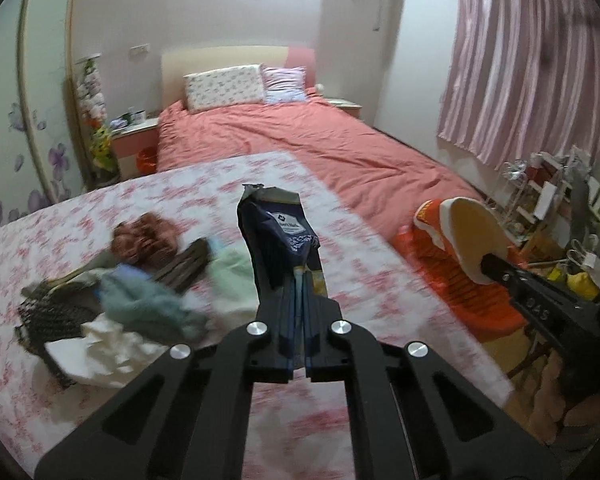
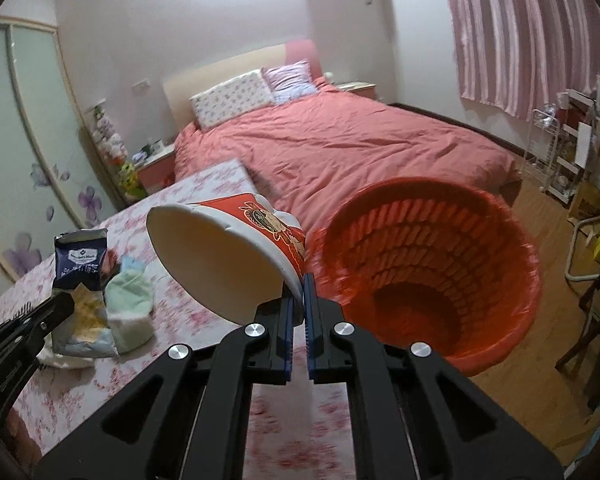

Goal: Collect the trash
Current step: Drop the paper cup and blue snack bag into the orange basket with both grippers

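Note:
My left gripper [image 1: 299, 280] is shut on a dark blue snack bag [image 1: 278, 232] and holds it upright above the floral-covered table [image 1: 60, 232]. The bag also shows in the right wrist view [image 2: 82, 260]. My right gripper [image 2: 299, 300] is shut on the rim of a red and white paper noodle cup [image 2: 228, 256], tilted on its side, just left of the orange waste basket [image 2: 428, 264]. In the left wrist view the cup [image 1: 468, 236] hangs over the basket [image 1: 480, 292], held by my right gripper [image 1: 486, 268].
A pile of clothes [image 1: 140, 280] and crumpled white paper [image 1: 104, 348] lie on the table at left. A bed with a pink cover [image 1: 300, 144] lies beyond. A cluttered shelf rack [image 1: 548, 196] stands at right under pink curtains [image 1: 528, 64].

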Demonstrator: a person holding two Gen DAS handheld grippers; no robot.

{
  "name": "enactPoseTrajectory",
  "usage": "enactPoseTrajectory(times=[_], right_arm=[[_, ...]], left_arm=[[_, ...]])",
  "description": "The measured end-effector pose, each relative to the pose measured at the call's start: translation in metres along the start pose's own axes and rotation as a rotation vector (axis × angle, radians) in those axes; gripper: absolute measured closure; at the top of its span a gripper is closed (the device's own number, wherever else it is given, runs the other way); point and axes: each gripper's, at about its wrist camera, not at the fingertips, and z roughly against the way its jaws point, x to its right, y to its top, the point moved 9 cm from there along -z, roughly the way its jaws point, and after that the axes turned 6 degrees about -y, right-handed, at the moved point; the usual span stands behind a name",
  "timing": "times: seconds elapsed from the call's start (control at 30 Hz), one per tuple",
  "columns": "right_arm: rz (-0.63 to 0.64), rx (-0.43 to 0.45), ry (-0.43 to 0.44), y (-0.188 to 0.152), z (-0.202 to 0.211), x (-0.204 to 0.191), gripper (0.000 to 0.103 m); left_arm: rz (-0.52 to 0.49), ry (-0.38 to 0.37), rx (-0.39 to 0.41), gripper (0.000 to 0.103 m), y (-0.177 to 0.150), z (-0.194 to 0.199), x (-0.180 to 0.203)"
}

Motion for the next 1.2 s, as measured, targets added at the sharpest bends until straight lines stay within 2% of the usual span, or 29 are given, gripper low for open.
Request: enactPoseTrajectory(times=[0.27, 0.53, 0.73, 0.77, 0.83, 0.87, 0.9, 0.93, 1.07, 1.2], right_arm=[[-0.074, 0.042, -0.092, 0.017, -0.006, 0.062, 0.098], [-0.139, 0.041, -0.162, 0.024, -0.028, 0.109, 0.098], [-0.184, 0.014, -0.163, 0.023, -0.038, 0.130, 0.096], [-0.189, 0.008, -0.160, 0.023, -0.040, 0.132, 0.095], [-0.196, -0.006, -0.150, 0.021, -0.044, 0.135, 0.084], [-0.199, -0.013, -0.148, 0.019, -0.045, 0.136, 0.080], [-0.200, -0.015, -0.147, 0.018, -0.043, 0.135, 0.068], [-0.203, -0.015, -0.150, 0.017, -0.041, 0.134, 0.059], [-0.184, -0.005, -0.171, 0.012, -0.031, 0.129, 0.057], [-0.146, 0.003, -0.182, 0.018, -0.024, 0.123, 0.054]], left_arm=[[-0.050, -0.142, 0.027, 0.099, 0.025, -0.019, 0.079], [-0.113, -0.249, -0.017, 0.099, 0.029, -0.065, 0.149], [-0.124, -0.282, -0.076, 0.097, 0.024, -0.104, 0.176], [-0.121, -0.279, -0.086, 0.095, 0.023, -0.110, 0.177], [-0.120, -0.272, -0.099, 0.078, 0.019, -0.119, 0.177], [-0.120, -0.263, -0.101, 0.074, 0.018, -0.122, 0.176], [-0.120, -0.254, -0.100, 0.069, 0.018, -0.124, 0.174], [-0.120, -0.241, -0.102, 0.068, 0.017, -0.126, 0.171], [-0.104, -0.196, -0.109, 0.061, 0.013, -0.123, 0.149], [-0.097, -0.124, -0.093, 0.050, 0.007, -0.105, 0.120]])
